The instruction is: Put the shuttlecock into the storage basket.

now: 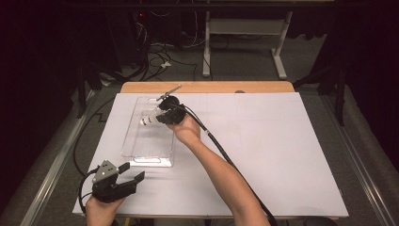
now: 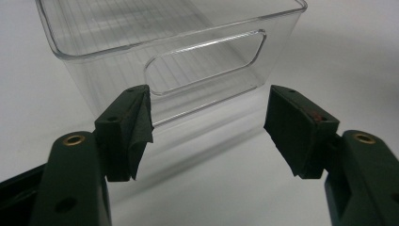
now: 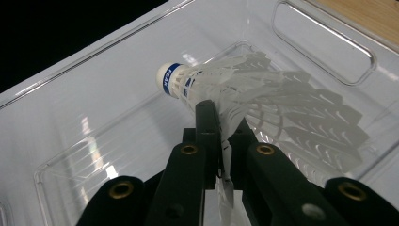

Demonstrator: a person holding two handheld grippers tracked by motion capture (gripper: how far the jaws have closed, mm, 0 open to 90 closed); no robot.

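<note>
One shuttlecock hung over the single clear bin, its skirt pinched by the right gripper. The left gripper, jaws spread, sat just short of the bin's handle end. The right gripper view alone showed the cork's blue band.

Bright overhead light, dark surroundings, soft shadows, slightly blurred close-ups.

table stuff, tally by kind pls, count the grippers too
clear plastic bin: 1
shuttlecock: 1, pinched by the right gripper over the bin
grippers: 2, right one plus the left gripper, open near the bin's near end
white table cover: 1
total: 5
</note>
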